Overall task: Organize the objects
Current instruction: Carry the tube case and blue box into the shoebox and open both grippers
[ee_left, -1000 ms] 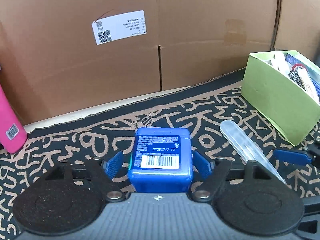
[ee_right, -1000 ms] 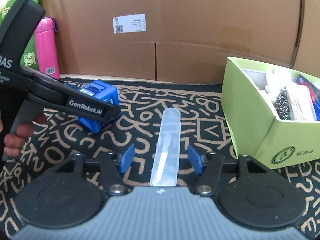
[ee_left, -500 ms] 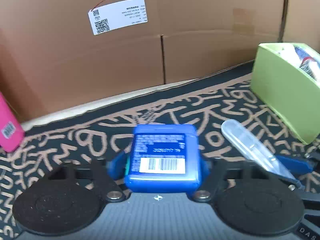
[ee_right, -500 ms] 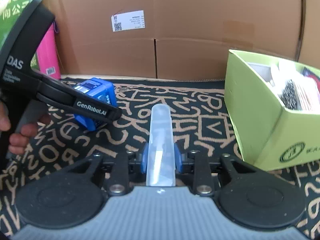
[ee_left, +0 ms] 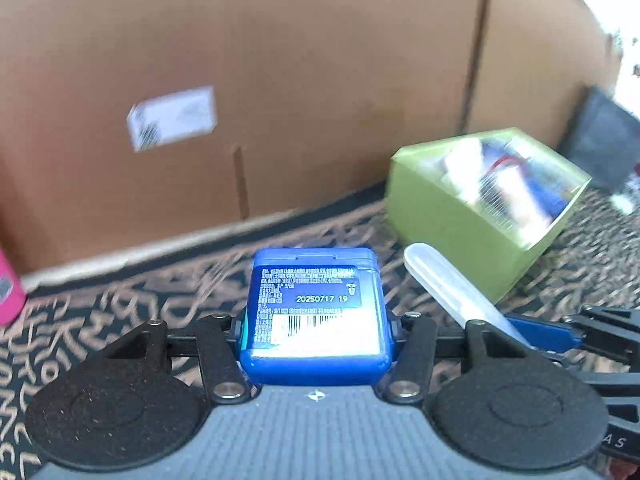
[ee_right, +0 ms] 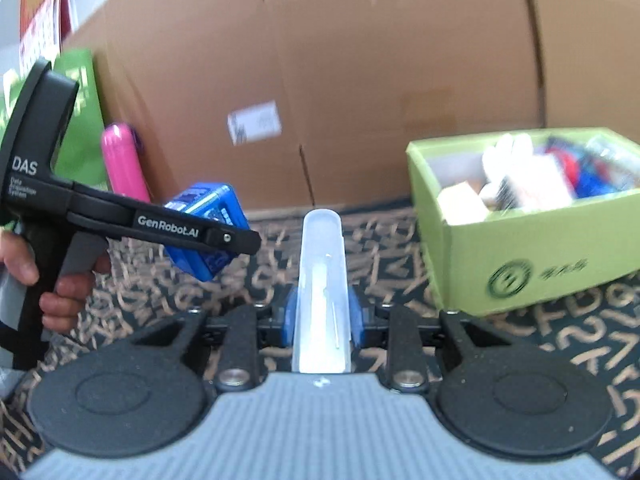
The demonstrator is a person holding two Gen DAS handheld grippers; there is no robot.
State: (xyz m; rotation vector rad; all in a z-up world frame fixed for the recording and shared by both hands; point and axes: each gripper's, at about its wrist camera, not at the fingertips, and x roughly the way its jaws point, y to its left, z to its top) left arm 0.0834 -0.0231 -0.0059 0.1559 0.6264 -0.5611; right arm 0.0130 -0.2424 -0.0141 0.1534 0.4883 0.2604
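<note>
My left gripper (ee_left: 316, 326) is shut on a blue plastic box (ee_left: 316, 312) with a barcode label and holds it above the patterned mat. That box (ee_right: 208, 232) and the left gripper (ee_right: 224, 238) also show in the right wrist view. My right gripper (ee_right: 322, 316) is shut on a clear plastic tube (ee_right: 322, 280), lifted off the mat. The tube (ee_left: 448, 292) shows at the right of the left wrist view. An open green box (ee_right: 532, 256) full of small items stands at the right; it also shows in the left wrist view (ee_left: 452, 216).
A black mat with tan letter shapes (ee_right: 580, 344) covers the table. A large cardboard box (ee_left: 280, 80) forms the back wall. A pink bottle (ee_right: 124, 168) and a green bag (ee_right: 80, 120) stand at the back left.
Both grippers closed on their objects and lifted them off the mat. Both views now sit higher and have swung toward the green box.
</note>
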